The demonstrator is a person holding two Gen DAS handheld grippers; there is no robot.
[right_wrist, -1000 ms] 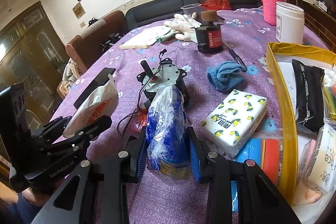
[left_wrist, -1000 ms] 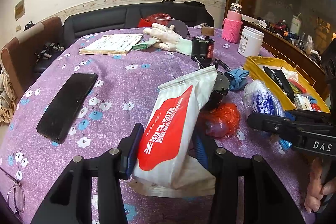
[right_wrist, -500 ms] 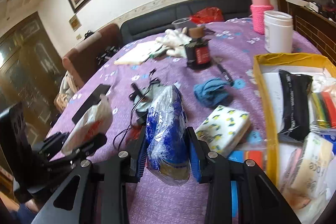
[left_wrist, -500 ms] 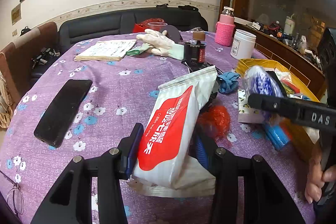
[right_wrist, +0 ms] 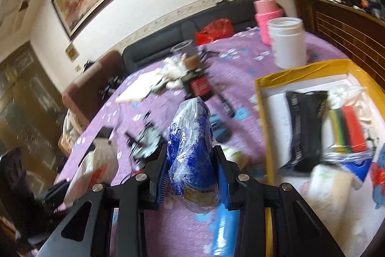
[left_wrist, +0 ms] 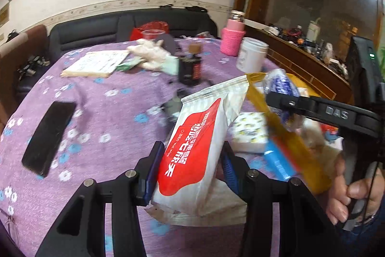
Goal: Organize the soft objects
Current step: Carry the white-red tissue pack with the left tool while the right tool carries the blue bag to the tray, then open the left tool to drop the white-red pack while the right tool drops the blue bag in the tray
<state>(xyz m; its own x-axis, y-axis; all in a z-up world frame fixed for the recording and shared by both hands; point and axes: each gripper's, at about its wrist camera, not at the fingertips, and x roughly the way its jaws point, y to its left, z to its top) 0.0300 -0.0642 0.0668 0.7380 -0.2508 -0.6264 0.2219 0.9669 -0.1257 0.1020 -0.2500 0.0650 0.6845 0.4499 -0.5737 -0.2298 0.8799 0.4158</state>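
My left gripper [left_wrist: 190,169] is shut on a red and white wet-wipes pack [left_wrist: 195,148] and holds it above the purple tablecloth. My right gripper [right_wrist: 192,168] is shut on a blue and clear plastic packet [right_wrist: 191,155], raised near the left rim of the yellow box [right_wrist: 263,127]. In the left wrist view the right gripper [left_wrist: 281,100] holds that packet [left_wrist: 278,83] over the box rim [left_wrist: 272,117]. The box holds a black pouch [right_wrist: 303,129], coloured bands [right_wrist: 346,129] and tissue packs. A lemon-print tissue pack [left_wrist: 250,134] lies on the cloth beside the box.
A black phone [left_wrist: 49,131], a booklet [left_wrist: 96,63], white gloves [left_wrist: 149,54], a dark bottle [left_wrist: 190,69], a white jar [right_wrist: 288,42] and a pink-sleeved bottle [right_wrist: 266,16] stand on the table. A motor with wires [right_wrist: 144,139] and a blue cloth [right_wrist: 220,129] lie mid-table.
Both grippers have risen with their loads. The right gripper has carried the blue packet rightward to the yellow box's rim. The left gripper has swung right, toward the box.
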